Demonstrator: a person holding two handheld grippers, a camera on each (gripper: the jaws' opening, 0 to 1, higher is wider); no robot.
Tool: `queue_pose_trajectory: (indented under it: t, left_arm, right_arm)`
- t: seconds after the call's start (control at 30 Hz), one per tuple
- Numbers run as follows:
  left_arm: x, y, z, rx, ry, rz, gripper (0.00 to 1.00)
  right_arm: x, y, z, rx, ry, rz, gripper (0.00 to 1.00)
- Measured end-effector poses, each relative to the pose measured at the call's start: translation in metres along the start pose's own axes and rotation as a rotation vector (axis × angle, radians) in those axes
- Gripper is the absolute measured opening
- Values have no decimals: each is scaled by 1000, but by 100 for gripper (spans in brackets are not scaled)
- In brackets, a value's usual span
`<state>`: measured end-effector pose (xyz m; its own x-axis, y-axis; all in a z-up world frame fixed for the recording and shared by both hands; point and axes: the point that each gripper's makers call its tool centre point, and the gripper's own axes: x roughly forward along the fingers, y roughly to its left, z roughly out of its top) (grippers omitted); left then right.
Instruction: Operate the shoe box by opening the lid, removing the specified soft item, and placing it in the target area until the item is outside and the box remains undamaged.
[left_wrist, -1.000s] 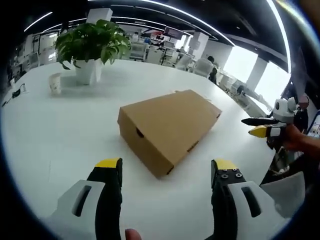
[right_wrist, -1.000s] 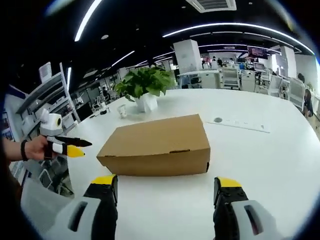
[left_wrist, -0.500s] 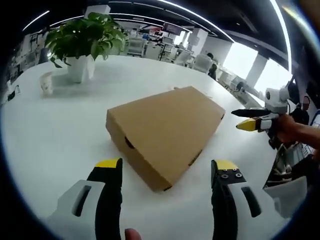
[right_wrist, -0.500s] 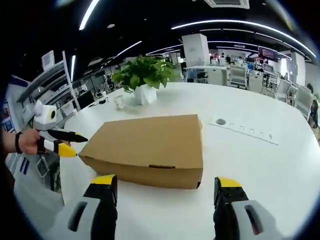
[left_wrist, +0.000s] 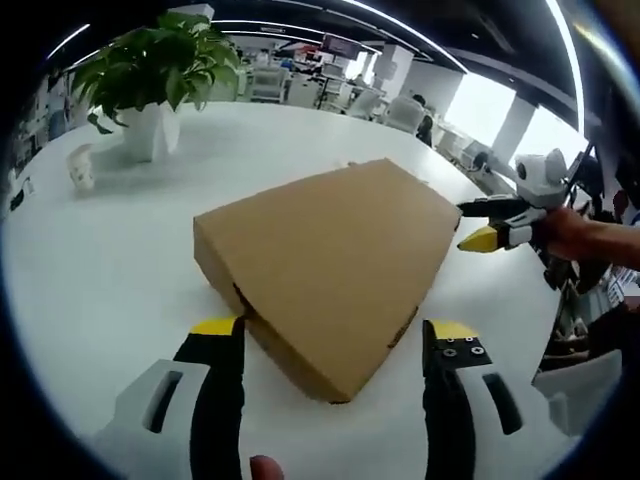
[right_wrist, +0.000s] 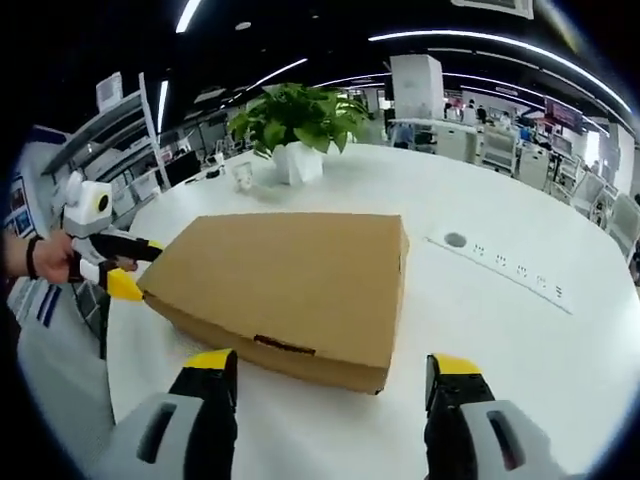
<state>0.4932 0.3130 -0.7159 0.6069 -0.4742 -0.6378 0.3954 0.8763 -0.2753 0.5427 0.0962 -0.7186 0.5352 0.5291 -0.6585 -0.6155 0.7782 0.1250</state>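
Observation:
A closed brown cardboard shoe box lies flat on the white table, its lid down. My left gripper is open, its yellow-tipped jaws low over the box's near corner with nothing between them. The right gripper, held in a hand, comes in from the right beside the box's far corner. In the right gripper view the same box lies just ahead of my open right gripper. The left gripper shows at the box's left end there. The soft item is hidden inside the box.
A potted green plant in a white pot and a small paper cup stand at the table's far side. A strip of sockets is set into the table right of the box. Office desks and chairs fill the background.
Both grippers have moved closer to the box, which looks larger in both views. The box itself has not shifted, and both pairs of jaws stay open.

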Motion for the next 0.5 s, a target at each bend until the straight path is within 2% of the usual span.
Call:
queue_pose_trajectory:
  t: [0.1,0.2,0.23,0.3,0.33,0.5]
  left_arm:
    - [2,4,-1,10,11,18,72]
    - [6,4,-4,15,28,19,74]
    - [7,4,-5,19,34,22,74]
    - [10,3,-8,53,54,41,73]
    - [11,3,-9,76,57,54,72]
    - [10,4,-8,73,52,57,72]
  right_arm:
    - [3,4,2,-1,-1,10,74]
    - [7,13,4,-26,5,40,69]
    - [7,18,4,-55,1,56,64]
    - [9,18,2,-87,18,23,66]
    - [8,17,3,-73,14,29,66]
    - [7,17,4,-70,11,26,65]
